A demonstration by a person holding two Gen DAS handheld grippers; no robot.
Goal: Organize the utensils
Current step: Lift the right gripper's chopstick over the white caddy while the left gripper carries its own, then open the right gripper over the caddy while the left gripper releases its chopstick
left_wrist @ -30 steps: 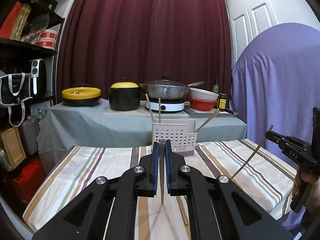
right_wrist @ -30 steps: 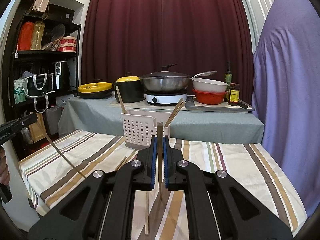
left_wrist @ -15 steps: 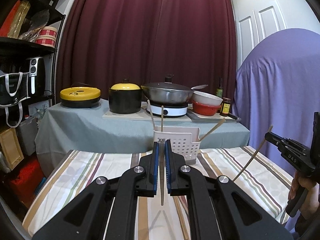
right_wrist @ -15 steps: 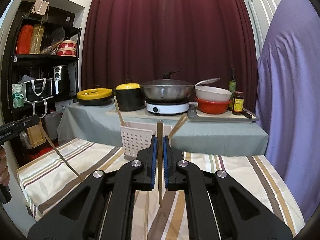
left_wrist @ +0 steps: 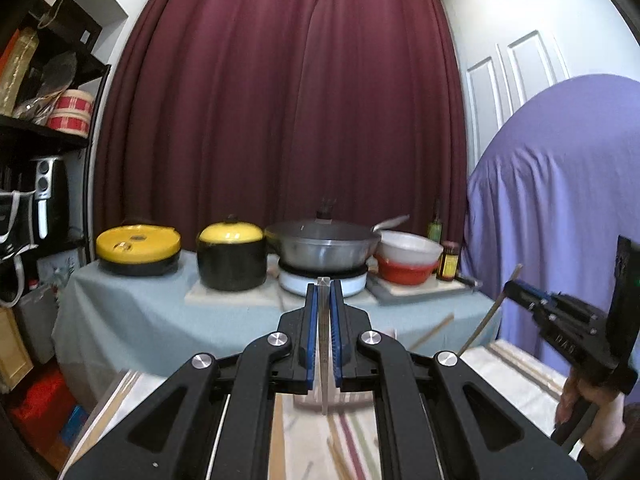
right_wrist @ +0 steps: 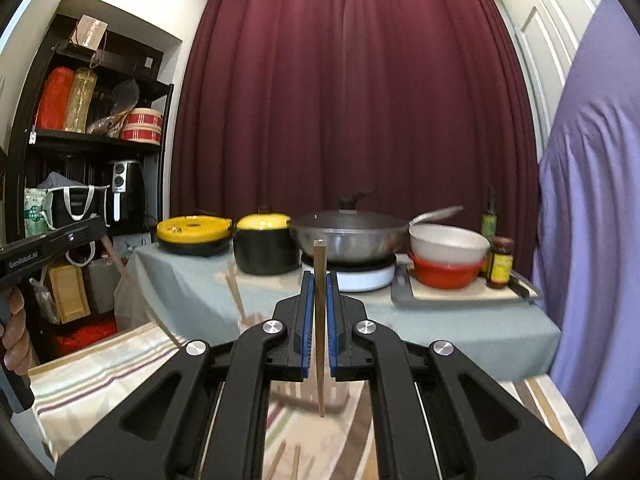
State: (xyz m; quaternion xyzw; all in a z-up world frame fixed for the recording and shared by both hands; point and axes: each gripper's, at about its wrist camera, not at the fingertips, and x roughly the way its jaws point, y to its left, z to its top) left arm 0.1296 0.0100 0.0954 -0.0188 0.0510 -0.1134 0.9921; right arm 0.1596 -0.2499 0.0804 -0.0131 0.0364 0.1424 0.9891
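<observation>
Curtain [right_wrist: 352, 100]: dark maroon. Cloth on the rear counter [right_wrist: 460, 320]: pale grey-blue. Striped tablecloth [right_wrist: 92, 376]: cream with tan, olive and mauve stripes. Flat pot [right_wrist: 194, 236] and tall pot [right_wrist: 266, 248]: black, yellow lids. Wok [right_wrist: 348, 236]: grey steel, dark lid. White bowl [right_wrist: 448, 244] over red bowl [right_wrist: 444, 274]. Draped sheet [left_wrist: 560, 208]: lavender. Both grippers black, blue pads [left_wrist: 310, 344]; chopstick [right_wrist: 319, 320] tan.

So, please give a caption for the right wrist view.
Right gripper holding one chopstick upright, facing the wok.
</observation>
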